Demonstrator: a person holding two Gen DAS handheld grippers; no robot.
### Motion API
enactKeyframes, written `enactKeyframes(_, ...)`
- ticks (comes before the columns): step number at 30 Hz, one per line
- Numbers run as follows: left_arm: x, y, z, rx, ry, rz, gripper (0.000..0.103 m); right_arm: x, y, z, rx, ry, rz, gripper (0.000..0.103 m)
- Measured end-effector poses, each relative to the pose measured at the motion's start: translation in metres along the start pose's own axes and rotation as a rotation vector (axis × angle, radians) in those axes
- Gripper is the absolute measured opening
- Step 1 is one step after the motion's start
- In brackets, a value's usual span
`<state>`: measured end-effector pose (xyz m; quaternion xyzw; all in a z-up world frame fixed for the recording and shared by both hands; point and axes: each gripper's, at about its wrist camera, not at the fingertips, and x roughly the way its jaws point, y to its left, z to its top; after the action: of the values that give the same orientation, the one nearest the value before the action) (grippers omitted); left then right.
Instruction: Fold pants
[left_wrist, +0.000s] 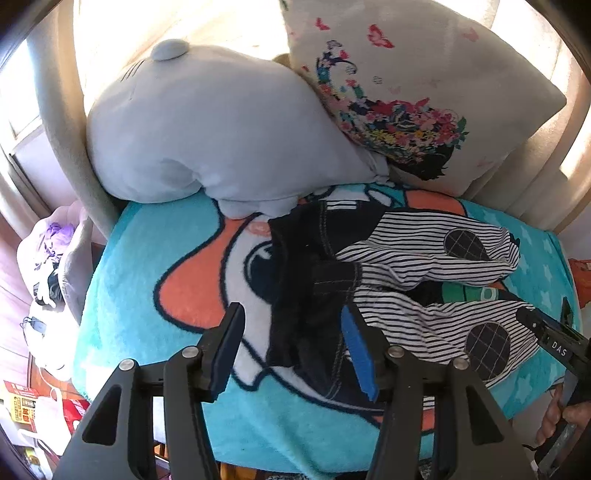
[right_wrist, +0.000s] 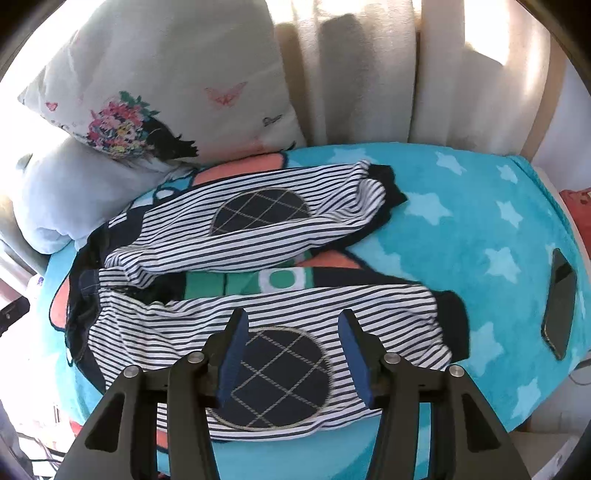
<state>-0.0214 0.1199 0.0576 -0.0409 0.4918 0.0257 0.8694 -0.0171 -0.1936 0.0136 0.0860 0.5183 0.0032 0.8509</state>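
Observation:
Small pants (left_wrist: 424, 291) with black-and-white striped legs, dark round knee patches and a dark denim waist lie spread flat on a turquoise cartoon blanket (left_wrist: 155, 243). In the right wrist view the pants (right_wrist: 258, 225) have both legs apart, cuffs to the right. My left gripper (left_wrist: 293, 314) is open, hovering over the waist. My right gripper (right_wrist: 291, 317) is open above the near leg's knee patch (right_wrist: 277, 376). The right gripper also shows in the left wrist view (left_wrist: 546, 332).
A grey plush pillow (left_wrist: 207, 133) and a white floral cushion (left_wrist: 417, 92) lean at the back. A dark phone (right_wrist: 559, 302) lies on the blanket at the right. The blanket's front edge is close below the grippers. Clutter sits on the floor at the left (left_wrist: 40, 369).

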Motion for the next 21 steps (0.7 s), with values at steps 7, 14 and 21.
enactKeyframes(7,0.004,0.022,0.000,-0.011,0.015,-0.018,0.057,0.003,0.027,-0.005,-0.028,0.009,-0.011,0.056)
enactKeyframes(14,0.018,0.040,-0.001,-0.033,0.046,-0.050,0.058,0.006,0.036,-0.008,-0.027,0.021,-0.050,0.057)
enactKeyframes(21,0.036,0.041,-0.001,-0.029,0.085,-0.059,0.058,0.007,0.026,-0.009,0.021,0.036,-0.077,0.057)
